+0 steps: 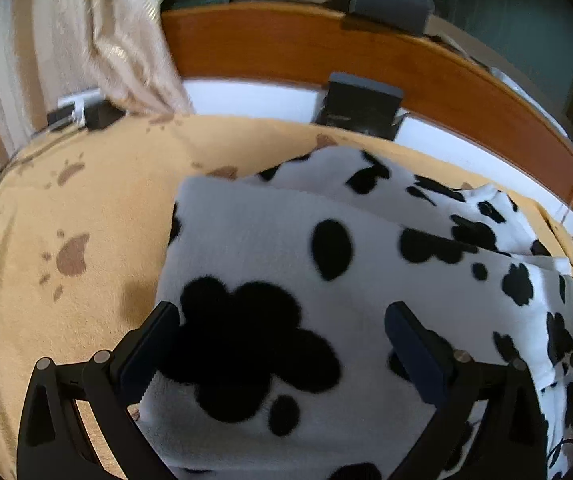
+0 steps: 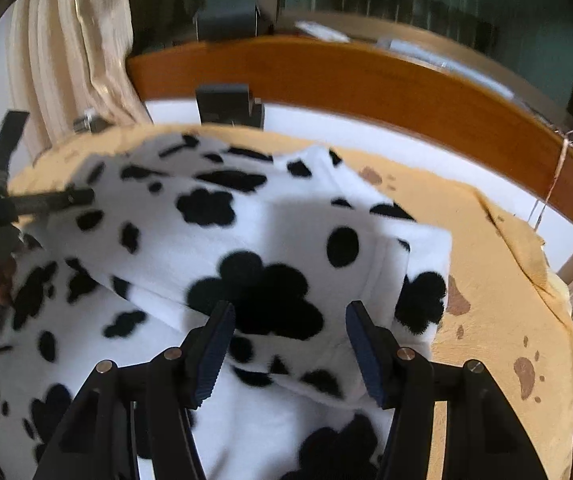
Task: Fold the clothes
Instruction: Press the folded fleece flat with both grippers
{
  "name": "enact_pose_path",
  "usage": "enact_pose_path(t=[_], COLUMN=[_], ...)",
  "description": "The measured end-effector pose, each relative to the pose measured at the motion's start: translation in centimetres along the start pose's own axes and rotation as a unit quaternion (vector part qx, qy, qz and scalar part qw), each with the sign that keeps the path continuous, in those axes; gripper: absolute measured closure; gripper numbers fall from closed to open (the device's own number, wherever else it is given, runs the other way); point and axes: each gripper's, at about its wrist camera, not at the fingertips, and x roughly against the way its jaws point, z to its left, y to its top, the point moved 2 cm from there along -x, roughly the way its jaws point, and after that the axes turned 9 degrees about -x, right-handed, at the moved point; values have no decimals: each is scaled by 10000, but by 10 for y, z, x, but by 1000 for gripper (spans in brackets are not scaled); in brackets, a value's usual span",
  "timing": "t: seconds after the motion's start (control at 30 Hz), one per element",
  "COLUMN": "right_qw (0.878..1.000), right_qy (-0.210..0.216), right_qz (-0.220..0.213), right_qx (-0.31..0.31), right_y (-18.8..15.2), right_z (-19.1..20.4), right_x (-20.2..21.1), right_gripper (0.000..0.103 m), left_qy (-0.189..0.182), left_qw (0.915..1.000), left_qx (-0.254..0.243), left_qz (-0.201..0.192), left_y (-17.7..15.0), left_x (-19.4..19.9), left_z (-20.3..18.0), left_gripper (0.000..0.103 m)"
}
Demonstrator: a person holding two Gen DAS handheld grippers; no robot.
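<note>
— Black fingers (image 1: 158, 336) of the left hand-held gripper (image 1: 282, 336) stand apart over the fleece (image 1: 270, 248), nothing pinched between them?

— Yes, the pads are spread wide, with the white, black-spotted fleece lying under the gap, not clamped.

— And the right hand-held gripper (image 2: 290, 332)?

— Its jaws are also apart, hanging over a folded layer of the fleece (image 2: 286, 220); the blue pads (image 2: 214, 344) press on nothing.

— Where does the fleece lie?

— On a yellow paw-print blanket (image 1: 86, 200) covering the bed, folded into overlapping layers, with a straight folded edge toward the wooden headboard (image 1: 286, 44).

— Anything else near?

— A dark box (image 1: 358, 104) stands at the blanket's far edge, just below the headboard, and a beige curtain (image 1: 86, 32) hangs at the left.
</note>
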Motion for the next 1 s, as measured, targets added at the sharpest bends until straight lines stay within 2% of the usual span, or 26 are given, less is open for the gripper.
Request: enact_pose_path(t=[0.13, 0.2, 0.27, 0.37, 0.47, 0.6, 0.73, 0.9, 1.0], right_qw=[9997, 9988, 9978, 9954, 9962, 9987, 9988, 9967, 9955], right_qy=[-91, -160, -270, -520, -467, -150, 178, -368, -350], right_qz=[219, 458, 505, 485, 469, 394, 161, 57, 330], right_qx=[100, 106, 328, 638, 558, 294, -424, -721, -821], right_y=[-8, -15, -19, -24, -24, -22, -8, 14, 12], right_z=[5, 3, 10, 21, 17, 9, 0, -4, -5], right_x=[-11, -25, -29, -34, -33, -24, 1, -5, -25], right_gripper=[33, 28, 18, 13, 12, 12, 12, 12, 12], left_qy=[-140, -178, -186, -112, -153, -175, -162, -185, -202], left_qw=[9994, 9993, 9993, 9992, 9992, 9992, 9993, 9993, 9993], left_qx=[14, 24, -24, -169, -158, -159, -156, -148, -150], left_qz=[304, 315, 331, 349, 341, 328, 311, 297, 293], left_y=[-5, -6, -7, -8, -8, -8, -9, -9, -9], left_x=[-13, -15, -17, -19, -20, -20, -21, -21, -20], left_z=[-1, 1, 1, -3, -3, -2, -3, -3, -3], left_gripper=[0, 0, 0, 0, 0, 0, 0, 0, 0])
